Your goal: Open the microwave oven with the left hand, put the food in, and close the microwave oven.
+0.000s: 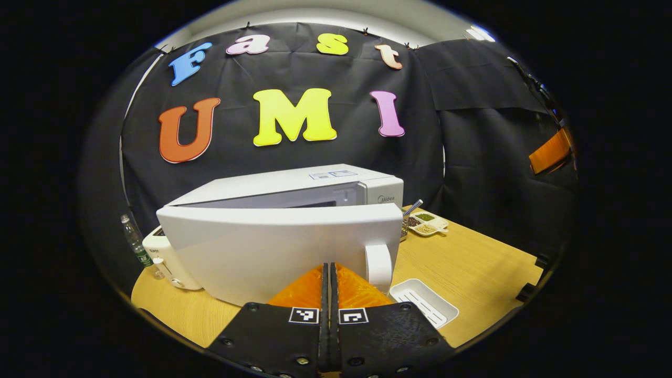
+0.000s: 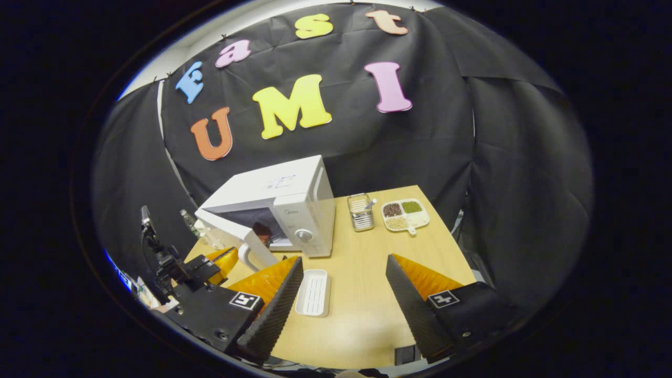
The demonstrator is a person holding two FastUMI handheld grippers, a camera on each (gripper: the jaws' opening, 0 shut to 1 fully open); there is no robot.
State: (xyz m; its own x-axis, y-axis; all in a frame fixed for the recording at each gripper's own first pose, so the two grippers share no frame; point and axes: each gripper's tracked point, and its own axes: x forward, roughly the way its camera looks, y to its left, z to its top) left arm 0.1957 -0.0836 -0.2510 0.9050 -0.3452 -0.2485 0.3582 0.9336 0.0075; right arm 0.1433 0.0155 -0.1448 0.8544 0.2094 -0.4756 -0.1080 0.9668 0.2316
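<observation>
The white microwave [image 1: 294,181] stands on the wooden table with its door [image 1: 273,247] swung partly open. My left gripper [image 1: 329,266] is shut with nothing between its fingers, and its tips are close to the door's outer face, just left of the door handle [image 1: 379,265]. In the right gripper view the microwave [image 2: 294,194] has its door [image 2: 228,231] ajar. A dark reddish thing [image 2: 261,231] shows inside the cavity. The left gripper [image 2: 224,258] sits by the door handle [image 2: 247,256]. My right gripper [image 2: 345,258] hangs open above the table, holding nothing, beside an empty white tray [image 2: 313,292].
A white toaster [image 1: 168,260] and a plastic bottle [image 1: 134,239] stand left of the microwave. A metal basket [image 2: 360,211] and a divided dish of beans [image 2: 404,214] sit at the back right. The white tray [image 1: 425,302] lies in front of the door.
</observation>
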